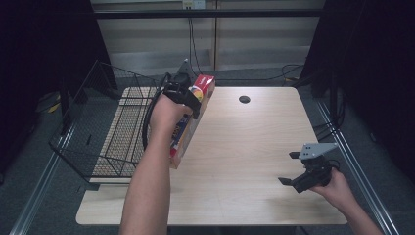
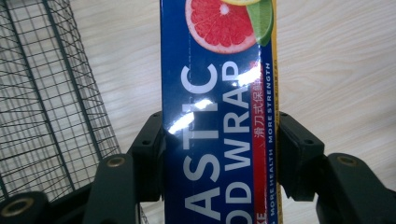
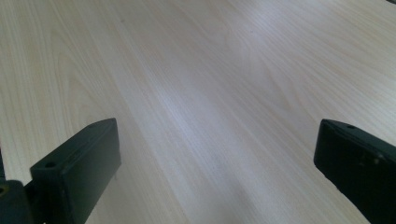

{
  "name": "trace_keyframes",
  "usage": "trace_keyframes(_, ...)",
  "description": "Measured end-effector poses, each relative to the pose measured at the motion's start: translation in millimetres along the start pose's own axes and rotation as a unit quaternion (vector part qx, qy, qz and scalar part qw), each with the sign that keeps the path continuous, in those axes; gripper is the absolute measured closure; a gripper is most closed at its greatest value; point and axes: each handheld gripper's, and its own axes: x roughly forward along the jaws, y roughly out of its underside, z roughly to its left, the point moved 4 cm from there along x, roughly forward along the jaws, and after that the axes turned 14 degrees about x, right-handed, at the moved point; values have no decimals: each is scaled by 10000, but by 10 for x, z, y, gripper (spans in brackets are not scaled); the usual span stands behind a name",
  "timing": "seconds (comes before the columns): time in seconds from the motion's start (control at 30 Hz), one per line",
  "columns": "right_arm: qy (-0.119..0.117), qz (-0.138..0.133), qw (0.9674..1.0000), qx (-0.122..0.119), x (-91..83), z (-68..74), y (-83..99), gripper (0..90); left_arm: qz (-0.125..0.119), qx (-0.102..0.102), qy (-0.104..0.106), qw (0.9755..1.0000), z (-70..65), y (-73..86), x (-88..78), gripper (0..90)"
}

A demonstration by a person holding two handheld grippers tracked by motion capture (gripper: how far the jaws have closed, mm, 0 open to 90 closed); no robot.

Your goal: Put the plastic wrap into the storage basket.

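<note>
**Box gripped, not yet in the basket**

The left gripper [image 1: 188,100] is clamping the plastic wrap box [image 1: 192,117], holding it tilted over the table [image 1: 254,147] just beside the wire basket [image 1: 98,127]. Judging by this, placing is likely left. The right gripper [image 1: 306,171] is hovering open, empty. The left gripper view is showing both jaws pressing the box's sides and its label.

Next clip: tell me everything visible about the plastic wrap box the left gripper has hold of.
The plastic wrap box is a long, narrow carton, seemingly glossy cardboard: blue face, white lettering, a red strip with yellow edge, a cut grapefruit and green leaf pictured, and a red end panel in the high view. The left gripper is shut on its long sides. It slants beside the wire basket over the wooden table; whether its near end touches the table is unclear.
</note>
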Motion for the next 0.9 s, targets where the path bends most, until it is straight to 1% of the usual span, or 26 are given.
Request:
trace_keyframes(0.07, -22, 17, 10000, 2, -1, 7, 3, 12, -16, -33, -19, 10000, 31, 14, -38, 445)
trace_keyframes(0.1, 11, 9, 10000, 4, -1, 6, 3, 13, -11, -44, -54, 10000, 42, 17, -56, 444)
trace_keyframes(0.13, -37, 5, 10000, 5, 1, 8, 1, 18, 8, -82, -127, 9999, 56, 24, -89, 445)
trace_keyframes(0.3, -43, 6, 10000, -19, -6, 12, 6, 18, -26, -173, -56, 9998, 107, 46, -162, 444)
trace_keyframes(0.33, -18, -12, 10000, -22, -10, 11, 5, 18, -28, -141, -82, 9999, 126, 51, -180, 444)
trace_keyframes(0.37, -47, -16, 10000, 17, -16, 6, 2, 18, -19, -174, -128, 9998, 134, 56, -196, 445)
trace_keyframes(0.4, -36, -21, 10000, 15, -18, 4, 2, 18, 9, -166, -177, 9997, 159, 66, -230, 444)
trace_keyframes(0.43, -36, -21, 10000, 15, -18, 4, 2, 18, 9, -166, -177, 9997, 159, 66, -230, 444)
trace_keyframes(0.47, -34, -19, 10000, 25, -20, 3, 2, 19, -6, -238, -194, 9995, 165, 70, -244, 444)
trace_keyframes(0.5, -15, -33, 10000, 24, -22, 0, 0, 20, 7, -221, -197, 9996, 184, 78, -264, 444)
trace_keyframes(0.53, -15, -33, 10000, 24, -22, 0, 0, 20, -32, -275, -181, 9995, 191, 82, -278, 444)
trace_keyframes(0.57, -32, -24, 10000, 52, -27, 0, 1, 27, -17, -225, -180, 9996, 213, 90, -299, 444)
trace_keyframes(0.63, -34, -34, 10000, 62, -28, -2, 0, 29, -34, -252, -234, 9994, 234, 104, -327, 444)
trace_keyframes(0.7, -30, -58, 10000, 64, -30, -5, -3, 31, -48, -296, -222, 9993, 254, 120, -359, 444)
trace_keyframes(0.73, -48, -62, 9999, 65, -30, -4, -4, 34, -33, -278, -231, 9993, 270, 130, -375, 444)
trace_keyframes(0.77, -59, -71, 9999, 67, -24, -1, -4, 34, -44, -328, -245, 9992, 275, 137, -387, 444)
trace_keyframes(0.8, -44, -64, 10000, 61, -21, 1, -4, 34, -34, -319, -272, 9991, 305, 155, -412, 444)
trace_keyframes(0.9, -66, -51, 9999, 56, -10, 9, -3, 38, -37, -323, -270, 9991, 331, 172, -434, 444)
